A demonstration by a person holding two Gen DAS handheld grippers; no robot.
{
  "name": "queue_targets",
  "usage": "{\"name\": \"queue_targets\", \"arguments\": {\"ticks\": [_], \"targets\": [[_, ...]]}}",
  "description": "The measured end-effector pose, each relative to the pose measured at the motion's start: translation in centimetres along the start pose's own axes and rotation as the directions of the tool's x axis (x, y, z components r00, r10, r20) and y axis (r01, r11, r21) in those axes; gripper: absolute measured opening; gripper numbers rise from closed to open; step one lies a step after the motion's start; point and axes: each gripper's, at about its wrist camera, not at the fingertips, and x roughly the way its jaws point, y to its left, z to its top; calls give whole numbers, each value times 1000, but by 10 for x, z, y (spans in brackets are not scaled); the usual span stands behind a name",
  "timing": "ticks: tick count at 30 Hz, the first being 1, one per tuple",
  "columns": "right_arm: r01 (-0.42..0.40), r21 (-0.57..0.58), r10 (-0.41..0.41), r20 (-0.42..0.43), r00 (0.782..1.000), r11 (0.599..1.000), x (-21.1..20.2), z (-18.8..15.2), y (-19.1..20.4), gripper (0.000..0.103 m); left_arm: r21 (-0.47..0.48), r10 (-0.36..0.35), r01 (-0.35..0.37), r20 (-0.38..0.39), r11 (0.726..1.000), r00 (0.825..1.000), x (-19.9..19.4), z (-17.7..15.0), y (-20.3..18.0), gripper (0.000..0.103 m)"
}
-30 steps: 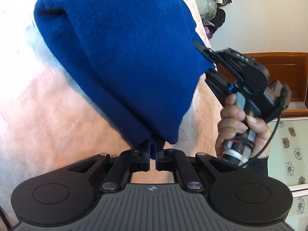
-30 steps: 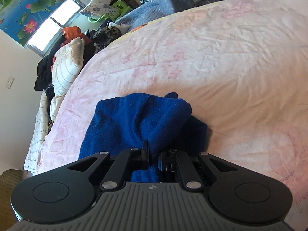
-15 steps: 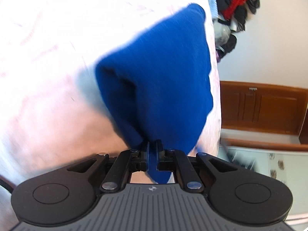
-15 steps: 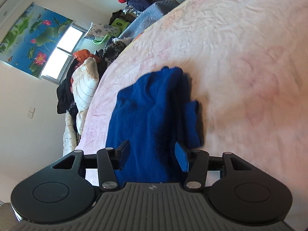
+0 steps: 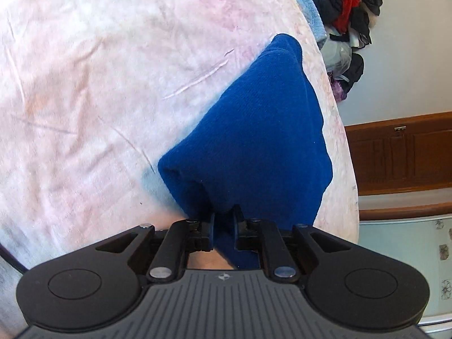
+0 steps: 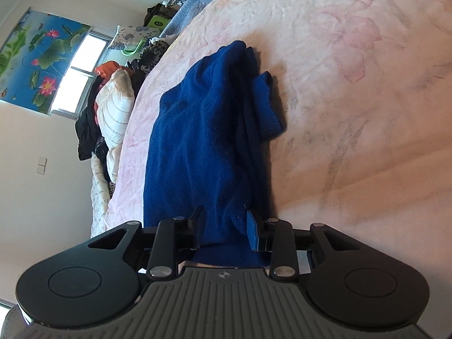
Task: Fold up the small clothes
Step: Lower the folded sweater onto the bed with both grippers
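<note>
A dark blue knit garment [image 5: 254, 141] lies folded lengthwise on the pink bedspread [image 5: 84, 84]. Its near end rises in a tent to my left gripper [image 5: 223, 226], whose jaws are opening. The cloth still sits in the narrow gap between them and hangs loosely below. In the right wrist view the garment [image 6: 197, 141] stretches away along the bed, with a folded sleeve [image 6: 265, 107] on its right side. My right gripper [image 6: 224, 226] straddles a thick fold at the near end. Its jaws are closing, with the cloth between them but not pinched.
Piled clothes [image 5: 344, 5] lie past the bed's far edge in the left wrist view, with a wooden cabinet [image 5: 401, 152] on the right. In the right wrist view, pillows and clothes [image 6: 113, 107] are heaped at the bed's left side under a window [image 6: 82, 70].
My left gripper pulled the garment's end back and its jaws parted slightly. My right gripper let go, rolled and opened wide, moved along the garment, and has narrowed around a fold.
</note>
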Motion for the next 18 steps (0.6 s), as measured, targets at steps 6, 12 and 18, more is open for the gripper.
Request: {"name": "queue_targets", "arguments": {"ticks": [6,12,18], "targets": [[41,-62,-42,-15,999,997,10,-8,9,12,125,43,-45,26,991,999,3,1,-17,32],[44,-112,-45,-14,999,993,-1,-14,20,11,232,111,-120,53,965,992,-1,0,-23,7],[63,-96,-66,-29,997,993,1,-20,10,9,278,122,-137,72,951,990,-9,-3,-24,5]]}}
